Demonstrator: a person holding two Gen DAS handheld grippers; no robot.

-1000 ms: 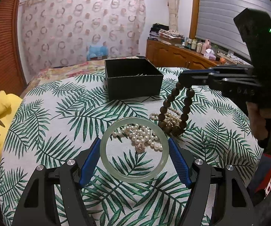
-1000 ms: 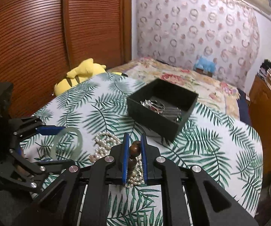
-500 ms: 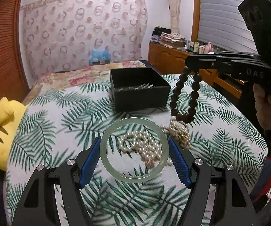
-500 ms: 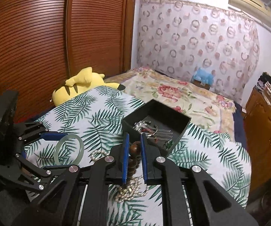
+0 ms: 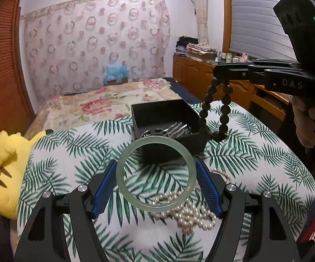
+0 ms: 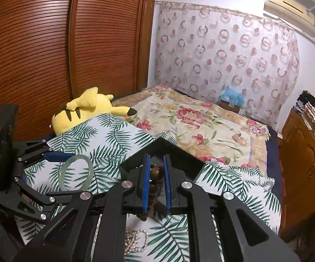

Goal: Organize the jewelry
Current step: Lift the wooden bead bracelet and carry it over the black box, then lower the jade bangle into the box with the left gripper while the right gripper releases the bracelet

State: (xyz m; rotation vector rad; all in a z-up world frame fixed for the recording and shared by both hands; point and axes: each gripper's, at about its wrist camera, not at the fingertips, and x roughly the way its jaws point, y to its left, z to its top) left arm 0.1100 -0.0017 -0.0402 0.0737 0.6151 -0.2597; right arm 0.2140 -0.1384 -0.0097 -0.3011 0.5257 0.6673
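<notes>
Left jaws [image 5: 156, 184] grasping jade bangle [image 5: 122, 181]; right jaws [image 6: 156, 183] clamped on wooden bead bracelet [image 5: 203, 111]

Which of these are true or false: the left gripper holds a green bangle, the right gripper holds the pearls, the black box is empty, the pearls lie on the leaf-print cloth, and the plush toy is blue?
1. The left gripper holds a pale green bangle. True.
2. The right gripper holds the pearls. False: it is shut on a dark wooden bead bracelet.
3. The black box is empty. False: silvery jewelry lies inside.
4. The pearl strand lies on the leaf-print cloth. True.
5. The plush toy is blue. False: it is yellow.
</notes>
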